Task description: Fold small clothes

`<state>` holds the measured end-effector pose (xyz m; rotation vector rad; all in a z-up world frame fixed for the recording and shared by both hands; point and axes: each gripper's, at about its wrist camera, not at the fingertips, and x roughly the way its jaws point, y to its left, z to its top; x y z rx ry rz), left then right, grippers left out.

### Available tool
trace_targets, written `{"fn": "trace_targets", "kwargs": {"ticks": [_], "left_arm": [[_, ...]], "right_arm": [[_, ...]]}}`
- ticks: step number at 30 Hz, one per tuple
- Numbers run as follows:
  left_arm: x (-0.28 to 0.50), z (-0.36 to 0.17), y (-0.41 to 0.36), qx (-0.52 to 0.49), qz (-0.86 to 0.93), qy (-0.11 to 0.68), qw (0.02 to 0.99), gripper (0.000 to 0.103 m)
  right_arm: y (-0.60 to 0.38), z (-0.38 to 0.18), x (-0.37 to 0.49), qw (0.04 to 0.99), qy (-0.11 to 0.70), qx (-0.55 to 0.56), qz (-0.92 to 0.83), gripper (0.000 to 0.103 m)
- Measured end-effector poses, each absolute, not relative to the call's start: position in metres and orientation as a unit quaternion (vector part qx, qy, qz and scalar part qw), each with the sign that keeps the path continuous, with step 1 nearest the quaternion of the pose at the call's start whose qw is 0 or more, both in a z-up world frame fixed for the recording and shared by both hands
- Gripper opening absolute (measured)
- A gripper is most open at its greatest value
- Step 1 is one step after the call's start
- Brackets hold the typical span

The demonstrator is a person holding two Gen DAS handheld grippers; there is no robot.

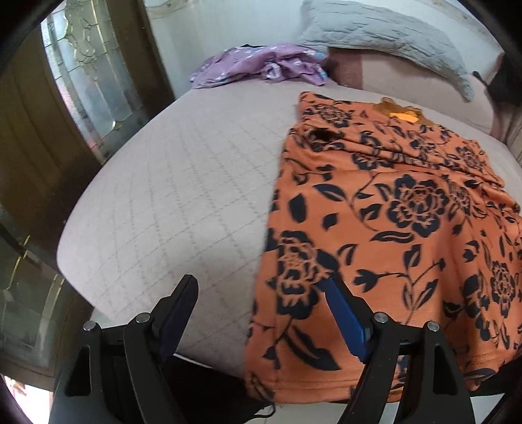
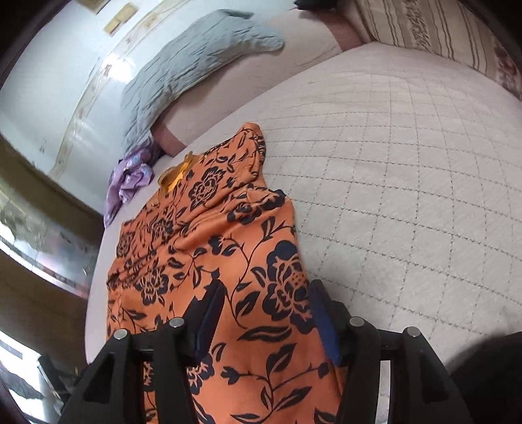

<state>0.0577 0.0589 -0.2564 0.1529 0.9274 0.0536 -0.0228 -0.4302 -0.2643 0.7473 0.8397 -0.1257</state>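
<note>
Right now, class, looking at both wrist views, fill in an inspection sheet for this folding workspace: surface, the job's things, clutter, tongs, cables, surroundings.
Surface: quilted bedspread, pale, diamond stitched.
Job's things: orange floral garment lying spread flat, sleeves folded in, hem hanging over the near bed edge.
Clutter: crumpled purple garment at the far side; grey pillow behind it; striped pillow.
Tongs: left tongs open across the orange garment's left edge; right tongs open over its right edge, no cloth gripped.
Cables: thin black cord below the bed edge.
Surroundings: glass-panelled wooden door, white wall.
</note>
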Motion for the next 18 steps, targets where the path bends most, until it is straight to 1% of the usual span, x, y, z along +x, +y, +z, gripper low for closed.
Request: {"fn": "trace_targets", "kwargs": {"ticks": [6, 18], "left_arm": [[0.055, -0.256, 0.058, 0.088, 0.050, 0.446, 0.889, 0.081], [0.049, -0.249, 0.057, 0.085, 0.053, 0.439, 0.893, 0.081]], "right_arm": [[-0.422, -0.267, -0.018, 0.845, 0.412, 0.335, -0.061, 0.057], [-0.436, -0.269, -0.029, 0.839, 0.408, 0.352, -0.073, 0.057]]}}
